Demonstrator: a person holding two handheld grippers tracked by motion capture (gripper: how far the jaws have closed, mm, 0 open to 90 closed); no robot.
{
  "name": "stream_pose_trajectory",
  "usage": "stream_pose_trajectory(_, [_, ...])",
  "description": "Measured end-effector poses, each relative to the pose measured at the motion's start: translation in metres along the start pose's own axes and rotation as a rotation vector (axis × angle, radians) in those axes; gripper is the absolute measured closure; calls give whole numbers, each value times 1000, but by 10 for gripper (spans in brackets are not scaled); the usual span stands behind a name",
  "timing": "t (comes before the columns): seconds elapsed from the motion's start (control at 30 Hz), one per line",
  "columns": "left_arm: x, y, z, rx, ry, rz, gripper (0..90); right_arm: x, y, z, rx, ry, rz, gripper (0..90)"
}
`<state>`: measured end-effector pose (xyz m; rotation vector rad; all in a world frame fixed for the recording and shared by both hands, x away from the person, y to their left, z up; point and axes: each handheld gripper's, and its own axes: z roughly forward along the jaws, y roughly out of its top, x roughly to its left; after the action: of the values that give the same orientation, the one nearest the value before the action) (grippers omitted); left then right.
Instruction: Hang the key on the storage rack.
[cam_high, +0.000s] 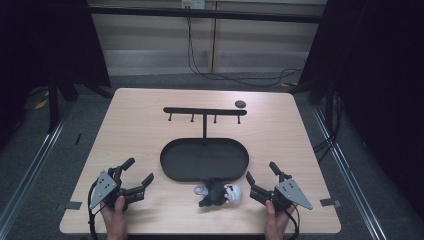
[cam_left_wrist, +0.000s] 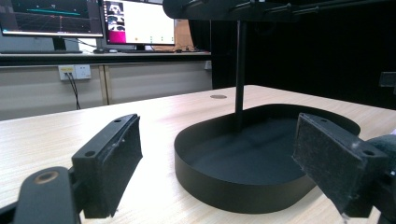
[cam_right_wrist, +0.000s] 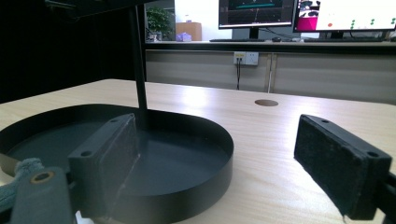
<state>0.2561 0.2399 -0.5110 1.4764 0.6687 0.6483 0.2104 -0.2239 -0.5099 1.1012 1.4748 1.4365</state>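
A black oval tray (cam_high: 172, 170) lies mid-table, and a thin post (cam_high: 204, 126) rises from its far rim to a crossbar with several hooks (cam_high: 202, 111). In front of the tray lies a small heap: a dark fuzzy item (cam_high: 214, 193) with a white piece (cam_high: 234, 193) and a pale ring (cam_high: 200, 190). My left gripper (cam_high: 139, 173) rests open at the front left, empty, jaws toward the tray (cam_left_wrist: 224, 186). My right gripper (cam_high: 262, 172) rests open at the front right, empty, just right of the heap. Its own view looks into the tray (cam_right_wrist: 196, 186) and at the post (cam_right_wrist: 138, 60).
A small dark round disc (cam_high: 240, 104) sits on the table near the far right of the crossbar. Bare wood lies left and right of the tray. Cables hang over the floor behind the table. Monitors (cam_left_wrist: 135, 21) stand on a desk beyond.
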Motion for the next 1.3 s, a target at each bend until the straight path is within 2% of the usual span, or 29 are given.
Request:
stream_pose_trajectory(0.13, [0, 0, 0, 0, 0, 0, 152, -2, 0, 0, -1, -10, 22, 123])
stream_pose_trajectory(0.23, [0, 0, 0, 1, 0, 1, 152, 1, 1, 3, 27, -55, 17, 125])
stream_pose_trajectory(0.3, [0, 0, 0, 0, 0, 0, 152, 2, 1, 4, 36, -68, 8, 127])
stream_pose_trajectory(0.33, [0, 0, 0, 1, 0, 1, 152, 3, 2, 3, 54, -60, -13, 125])
stream_pose_trajectory(0.4, [0, 0, 0, 1, 0, 1, 152, 3, 1, 2, 43, -51, -14, 124])
stream_pose_trajectory(0.47, [0, 0, 0, 1, 0, 1, 152, 2, 1, 1, 36, -48, -5, 127])
stream_pose_trajectory(0.53, [0, 0, 0, 0, -1, 3, 152, 1, 2, 3, 51, -59, 7, 128])
stream_pose_trajectory(0.67, [0, 0, 0, 0, -2, 3, 152, 1, 3, 6, 90, -35, 30, 145])
stream_pose_trajectory(0.83, [0, 0, 0, -1, -2, 2, 152, 4, 8, 7, 111, -4, 27, 282])
stream_pose_trajectory(0.9, [0, 0, 0, 0, -2, 3, 152, 7, 10, 6, 123, -8, 8, 346])
stream_pose_trajectory(0.97, [0, 0, 0, 0, -1, 2, 152, 9, 13, 5, 128, -17, -12, 345])
stream_pose_trajectory(1.1, [0, 0, 0, -2, -2, 0, 152, 11, 17, 6, 165, -6, -5, 344])
stream_pose_trajectory(1.17, [0, 0, 0, 0, -1, 3, 152, 12, 19, 6, 195, 17, 5, 344])
stream_pose_trajectory(1.23, [0, 0, 0, 0, -1, 3, 152, 12, 21, 6, 202, 37, 8, 346])
stream_pose_trajectory(1.3, [0, 0, 0, 0, -1, 2, 152, 12, 24, 8, 233, 74, 24, 383])
